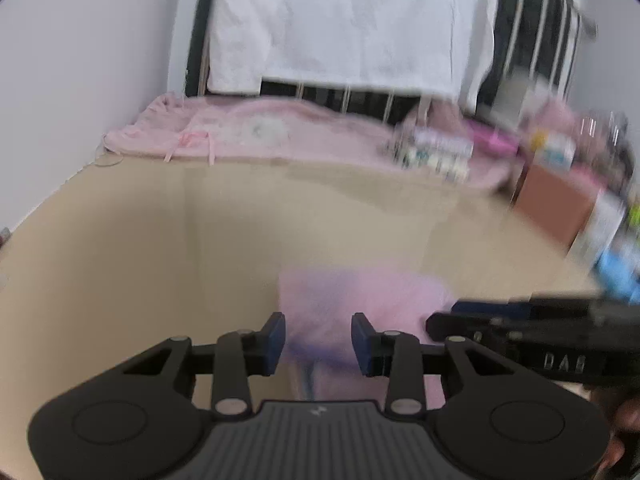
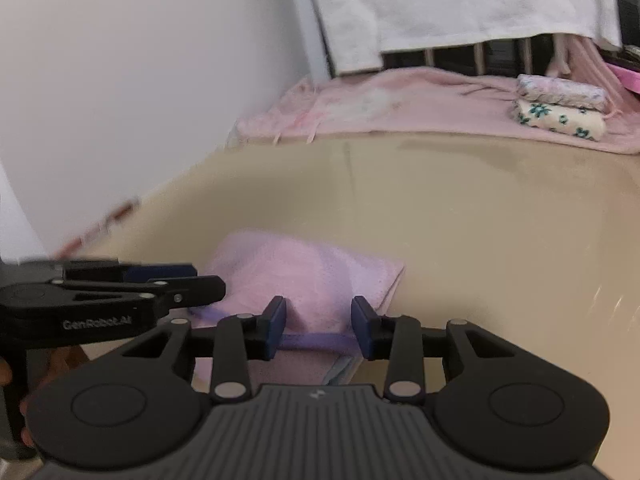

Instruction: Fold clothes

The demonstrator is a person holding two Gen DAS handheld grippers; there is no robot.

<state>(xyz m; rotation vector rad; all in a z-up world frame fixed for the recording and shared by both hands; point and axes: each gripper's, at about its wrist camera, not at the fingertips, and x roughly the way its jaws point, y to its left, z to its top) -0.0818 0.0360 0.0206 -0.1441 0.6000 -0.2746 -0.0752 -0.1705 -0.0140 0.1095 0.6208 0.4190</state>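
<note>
Quick count for you: you've got two grippers going, your left gripper (image 1: 318, 344) and your right gripper (image 2: 319, 328), each with two blue-padded fingers, so four fingers total. On the tan table (image 2: 500, 240) there's one small pink garment (image 2: 304, 276) with purple trim, folded up. At the back there's one pink blanket (image 2: 400, 108) spread flat, and on it a stack of two folded pieces: one with a pale floral print (image 2: 560, 91) on top, one cream with green flowers (image 2: 558, 120) under it. One white sheet (image 2: 460, 4) hangs behind. Off to the right there's one brown box (image 1: 554, 204), plus clutter too blurry to count.
</note>
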